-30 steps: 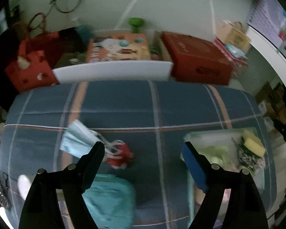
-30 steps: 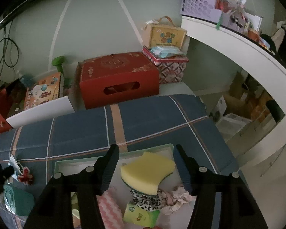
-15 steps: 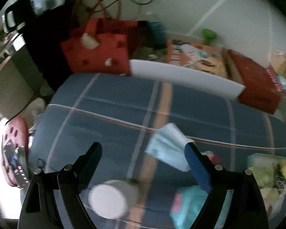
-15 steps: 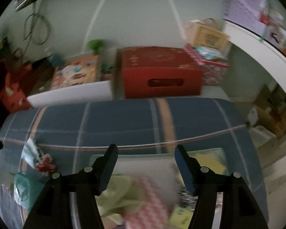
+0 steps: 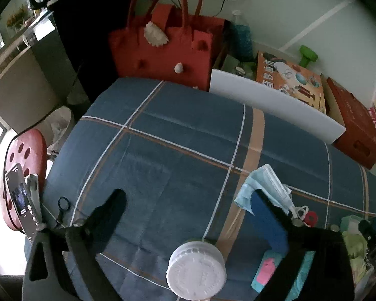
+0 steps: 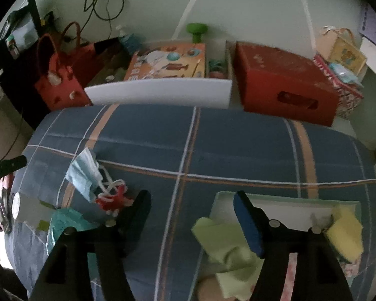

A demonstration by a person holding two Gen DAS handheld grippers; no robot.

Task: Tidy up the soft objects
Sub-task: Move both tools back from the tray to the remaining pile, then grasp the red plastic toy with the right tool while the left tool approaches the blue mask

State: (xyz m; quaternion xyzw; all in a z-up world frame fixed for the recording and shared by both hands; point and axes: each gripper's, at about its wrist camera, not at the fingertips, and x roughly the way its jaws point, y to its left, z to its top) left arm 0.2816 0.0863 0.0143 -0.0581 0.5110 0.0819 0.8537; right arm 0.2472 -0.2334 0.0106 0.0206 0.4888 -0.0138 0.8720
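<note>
Both grippers have swung leftward across the bed since the earlier frames, jaws just opening, nothing between them. Left gripper [image 5: 188,208] is spread wide over a white-capped bottle [image 5: 196,268], the mask [image 5: 262,188] just beyond its right finger. Right gripper [image 6: 191,215] gapes empty over bare cover — the tray [image 6: 283,202] by its right finger already holds a green cloth [image 6: 225,245] and sponge [image 6: 344,233]. Mask, red knit toy [image 6: 114,199] and teal pouch [image 6: 65,223] remain outside the tray — roughly half done, I judge.

The left gripper [image 5: 188,210] and right gripper [image 6: 191,209] are black, with round silver screws and blue pads [image 6: 248,225].
</note>
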